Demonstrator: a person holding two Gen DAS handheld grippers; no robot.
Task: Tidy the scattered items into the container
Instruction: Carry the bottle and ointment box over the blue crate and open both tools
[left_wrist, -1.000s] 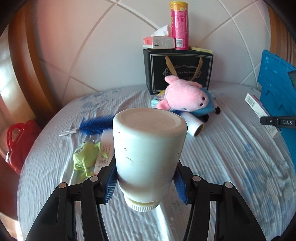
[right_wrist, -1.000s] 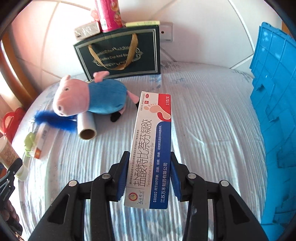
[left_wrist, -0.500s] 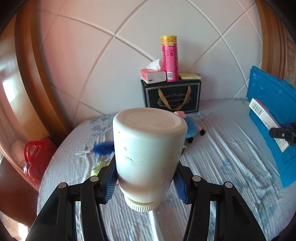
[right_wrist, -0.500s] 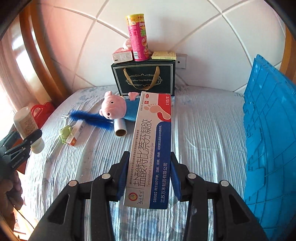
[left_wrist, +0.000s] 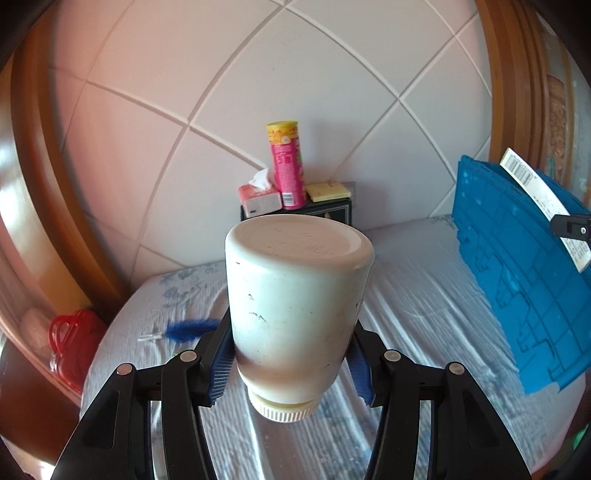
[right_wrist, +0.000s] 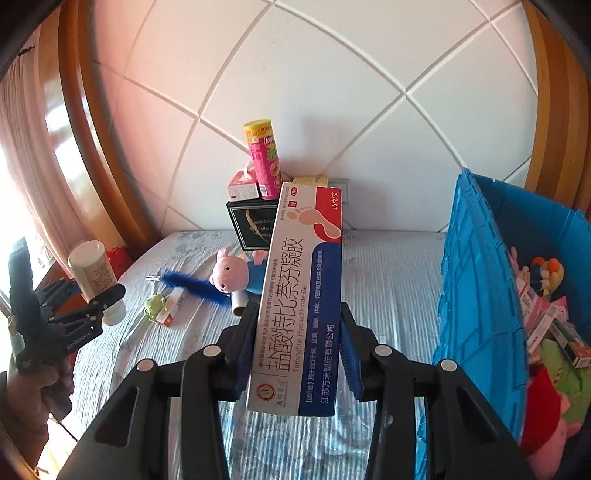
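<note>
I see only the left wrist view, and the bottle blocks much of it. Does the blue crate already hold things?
Observer: Yes. The right wrist view looks into the crate: plush toys and small boxes lie inside.
Operator: What is on the bed behind my bottle?
Observer: A pig plush lies there, in front of the black bag.
Operator: And the box at my right edge, what is it?
Observer: A foot gel box. The right gripper is shut on it, left of the crate.
</note>
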